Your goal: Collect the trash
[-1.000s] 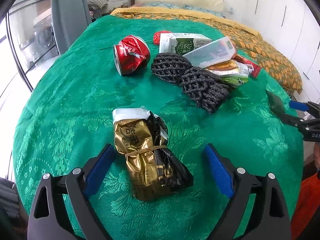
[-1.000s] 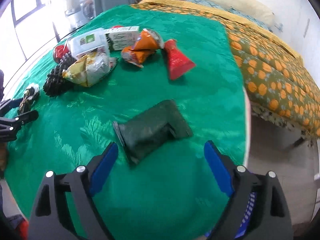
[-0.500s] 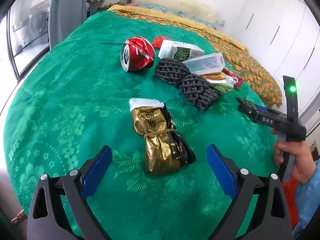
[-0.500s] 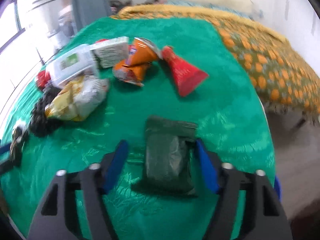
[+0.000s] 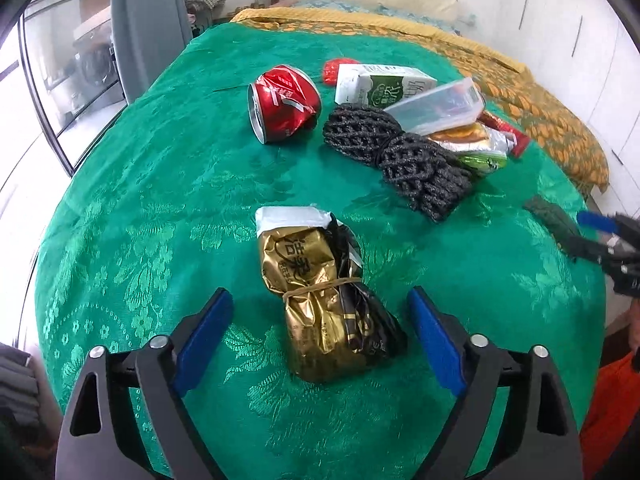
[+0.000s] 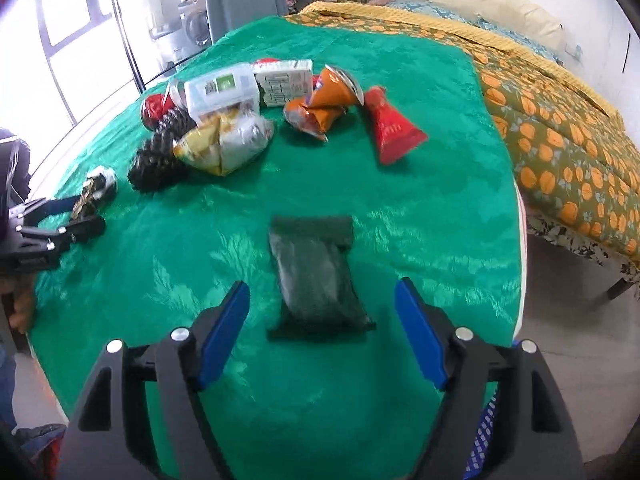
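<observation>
Left gripper (image 5: 318,330) spread wide, straddling gold-and-black foil packet bound with rubber band (image 5: 326,304) on green brocade tablecloth (image 5: 160,184), lined up for pinch. Right gripper (image 6: 322,328) likewise wide, flanking flat dark green pouch (image 6: 314,276) near table edge; neither touching yet.

Left gripper (image 5: 320,332) and right gripper (image 6: 322,326), jaws spread wide, both empty.

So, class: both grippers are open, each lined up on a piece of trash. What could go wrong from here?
The gold packet is crinkled foil; the left gripper may squeeze it and slip off. The dark green pouch lies flat, so the right gripper could snag the green cloth.
</observation>
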Available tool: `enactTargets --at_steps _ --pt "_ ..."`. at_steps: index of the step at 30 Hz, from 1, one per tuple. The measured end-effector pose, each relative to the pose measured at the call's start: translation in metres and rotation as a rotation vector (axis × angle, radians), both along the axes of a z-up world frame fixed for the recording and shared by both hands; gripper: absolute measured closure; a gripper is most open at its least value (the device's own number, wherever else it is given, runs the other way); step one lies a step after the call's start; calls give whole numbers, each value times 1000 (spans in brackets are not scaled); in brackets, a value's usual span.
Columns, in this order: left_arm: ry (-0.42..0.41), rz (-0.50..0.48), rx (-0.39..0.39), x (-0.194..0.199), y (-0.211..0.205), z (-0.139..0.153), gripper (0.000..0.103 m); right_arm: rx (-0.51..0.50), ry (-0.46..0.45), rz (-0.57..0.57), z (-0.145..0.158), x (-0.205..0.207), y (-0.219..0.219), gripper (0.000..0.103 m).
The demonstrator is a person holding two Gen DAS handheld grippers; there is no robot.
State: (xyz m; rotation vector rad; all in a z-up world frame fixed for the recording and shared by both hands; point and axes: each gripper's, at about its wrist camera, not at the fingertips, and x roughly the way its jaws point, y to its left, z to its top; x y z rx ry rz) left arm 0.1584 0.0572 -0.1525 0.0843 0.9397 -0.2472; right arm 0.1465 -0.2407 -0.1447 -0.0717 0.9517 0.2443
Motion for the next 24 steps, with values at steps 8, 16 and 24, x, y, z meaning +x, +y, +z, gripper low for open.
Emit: enactTargets --at_steps 8,16,24 --pt "-26 4 -20 -5 17 6 64 -9 66 -3 -9 13 11 68" --pt "-56 -91 -120 -37 -22 28 69 118 -14 -21 18 -33 -22 69" --pt "-37 -308 -235 -69 -145 53 69 172 -55 -184 30 -70 -124 69"
